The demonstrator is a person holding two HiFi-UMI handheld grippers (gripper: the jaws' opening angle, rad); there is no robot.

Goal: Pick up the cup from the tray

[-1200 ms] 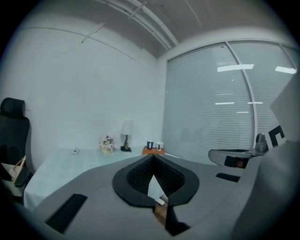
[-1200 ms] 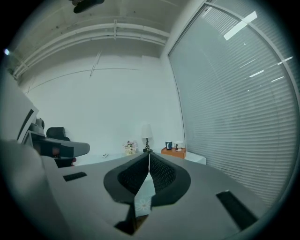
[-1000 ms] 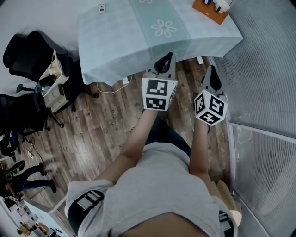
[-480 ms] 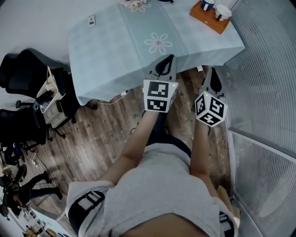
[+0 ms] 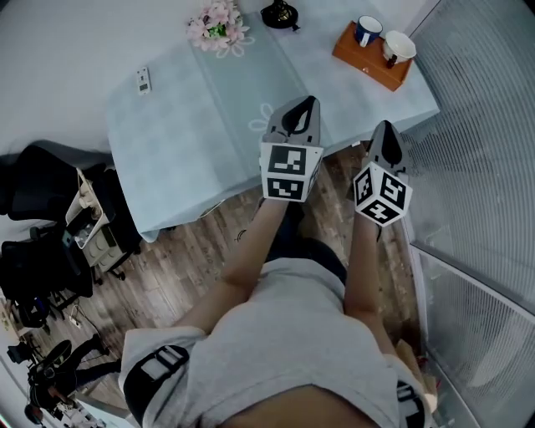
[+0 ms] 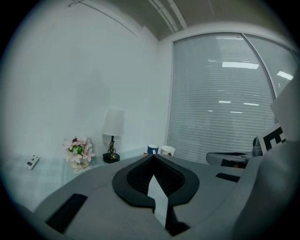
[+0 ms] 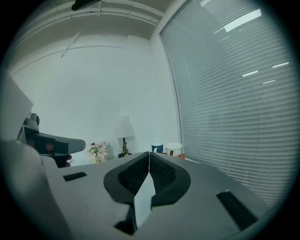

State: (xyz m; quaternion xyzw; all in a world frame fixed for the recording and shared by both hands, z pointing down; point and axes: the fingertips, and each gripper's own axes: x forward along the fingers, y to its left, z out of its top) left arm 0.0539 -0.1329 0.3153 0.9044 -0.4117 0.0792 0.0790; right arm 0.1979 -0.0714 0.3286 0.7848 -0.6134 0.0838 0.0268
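White cup [image 5: 399, 47] and blue mug [image 5: 366, 30] on orange tray [image 5: 361, 58]; both grippers empty, well apart from it.
Cup and mug stand upright, just beside each other, on the tray at the far right corner of the cloth-covered surface [image 5: 192, 125]. Right gripper [image 5: 384, 127] is at the surface's near edge, fingers pressed together, nothing between them. Left gripper [image 5: 307, 102] is beside it, fingers also pressed together, empty. Flowers [image 5: 217, 25] and table lamp [image 5: 279, 13] stand at the far edge, remote [image 5: 144, 78] at left. Window blinds [image 5: 485, 100] on the right.
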